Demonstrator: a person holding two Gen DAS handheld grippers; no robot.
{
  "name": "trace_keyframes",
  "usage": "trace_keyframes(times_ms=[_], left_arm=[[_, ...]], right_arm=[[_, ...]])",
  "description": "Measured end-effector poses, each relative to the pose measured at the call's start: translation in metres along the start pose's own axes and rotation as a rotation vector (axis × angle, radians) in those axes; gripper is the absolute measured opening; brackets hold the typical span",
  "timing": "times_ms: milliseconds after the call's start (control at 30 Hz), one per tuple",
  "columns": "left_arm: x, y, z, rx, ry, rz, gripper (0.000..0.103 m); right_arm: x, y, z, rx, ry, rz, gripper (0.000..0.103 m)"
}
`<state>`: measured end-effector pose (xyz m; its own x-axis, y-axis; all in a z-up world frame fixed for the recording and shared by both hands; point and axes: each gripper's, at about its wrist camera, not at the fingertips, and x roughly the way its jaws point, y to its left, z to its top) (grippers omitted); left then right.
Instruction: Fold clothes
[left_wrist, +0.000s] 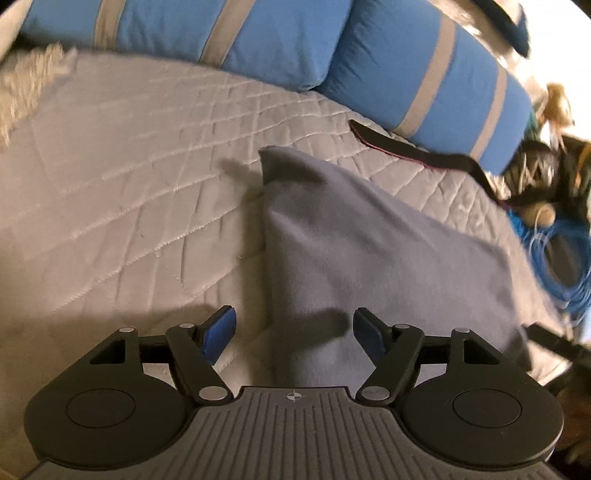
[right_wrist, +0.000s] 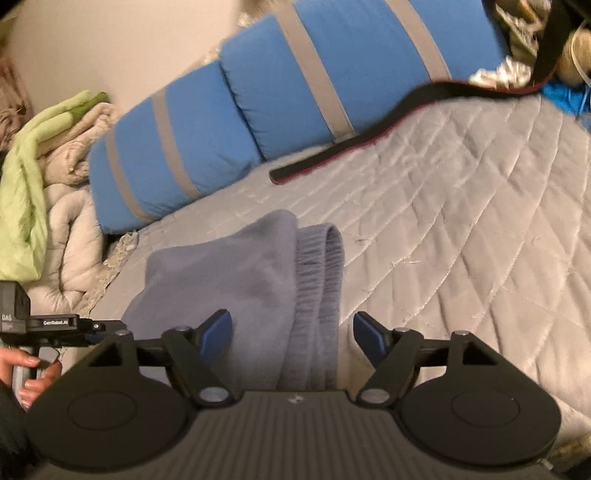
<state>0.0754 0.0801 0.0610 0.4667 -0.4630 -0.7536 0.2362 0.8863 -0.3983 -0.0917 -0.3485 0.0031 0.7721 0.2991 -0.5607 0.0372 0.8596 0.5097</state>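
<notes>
Grey fleece garment (left_wrist: 354, 236) is lying folded on the quilted bedspread (left_wrist: 110, 177), in front of the blue striped pillows (left_wrist: 229, 33), with its ribbed cuff (right_wrist: 321, 280) showing in your right view. You are holding the left gripper (left_wrist: 294, 336) and the right gripper (right_wrist: 291, 334) just over its near edge, both with jaws apart and gripping nothing.

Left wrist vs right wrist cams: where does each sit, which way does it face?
Left wrist: on the left gripper, jaws open, facing along the grey garment toward the blue pillows; no body visible.
Right wrist: on the right gripper, jaws open, over the garment's ribbed waistband; the person's left hand shows at lower left.
Shared: garment, pillows, black belt, quilted bedspread.
</notes>
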Motion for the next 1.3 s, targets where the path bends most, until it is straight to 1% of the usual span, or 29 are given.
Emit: trace_keyframes(times_ms=[100,167,267,300,333,367,400,433,467,500,533,633,733,867,967,1033,1300], left_arm=[[0.006,0.009,0.009,-0.065,0.007,-0.046,0.069],[0.009,0.017,0.016,-0.105,0.02,-0.087,0.07],[0.014,0.03,0.022,-0.181,0.03,-0.156,0.069],[0.017,0.032,0.023,-0.199,0.036,-0.184,0.068],[0.019,0.033,0.023,-0.208,0.042,-0.204,0.068],[0.021,0.034,0.023,-0.216,0.048,-0.222,0.066],[0.024,0.034,0.023,-0.214,0.059,-0.238,0.043],[0.025,0.032,0.022,-0.212,0.065,-0.236,0.035],[0.027,0.029,0.021,-0.21,0.07,-0.232,0.032],[0.026,0.027,0.021,-0.194,0.067,-0.226,0.026],[0.024,0.024,0.022,-0.183,0.058,-0.228,0.022],[0.01,0.018,0.024,-0.165,0.016,-0.256,0.02],[-0.007,0.009,0.028,-0.145,-0.026,-0.284,0.019],[-0.019,0.0,0.047,-0.122,-0.069,-0.314,0.019],[-0.016,-0.002,0.067,-0.121,-0.083,-0.308,0.019],[-0.012,-0.004,0.081,-0.114,-0.086,-0.288,0.019],[0.017,-0.009,0.145,-0.12,-0.092,-0.232,0.019]], right_arm=[[0.018,-0.008,0.008,0.031,0.053,0.011,0.085],[0.03,-0.016,0.013,0.065,0.093,0.038,0.086],[0.039,-0.023,0.016,0.097,0.115,0.082,0.089],[0.04,-0.023,0.016,0.102,0.122,0.096,0.089],[0.042,-0.023,0.016,0.108,0.129,0.109,0.079],[0.043,-0.023,0.016,0.113,0.135,0.123,0.073],[0.045,-0.024,0.015,0.118,0.142,0.136,0.054],[0.046,-0.024,0.015,0.119,0.146,0.142,0.041],[0.046,-0.023,0.013,0.117,0.147,0.139,0.038],[0.045,-0.023,0.013,0.118,0.143,0.143,0.034],[0.042,-0.023,0.013,0.119,0.132,0.153,0.031],[0.035,-0.021,0.015,0.114,0.098,0.176,0.028],[0.028,-0.017,0.019,0.107,0.062,0.197,0.028],[0.024,-0.014,0.039,0.124,0.009,0.232,0.028],[0.034,-0.011,0.059,0.119,-0.011,0.239,0.028],[0.043,-0.01,0.071,0.116,-0.017,0.235,0.028],[0.1,-0.009,0.122,0.112,-0.026,0.204,0.028]])
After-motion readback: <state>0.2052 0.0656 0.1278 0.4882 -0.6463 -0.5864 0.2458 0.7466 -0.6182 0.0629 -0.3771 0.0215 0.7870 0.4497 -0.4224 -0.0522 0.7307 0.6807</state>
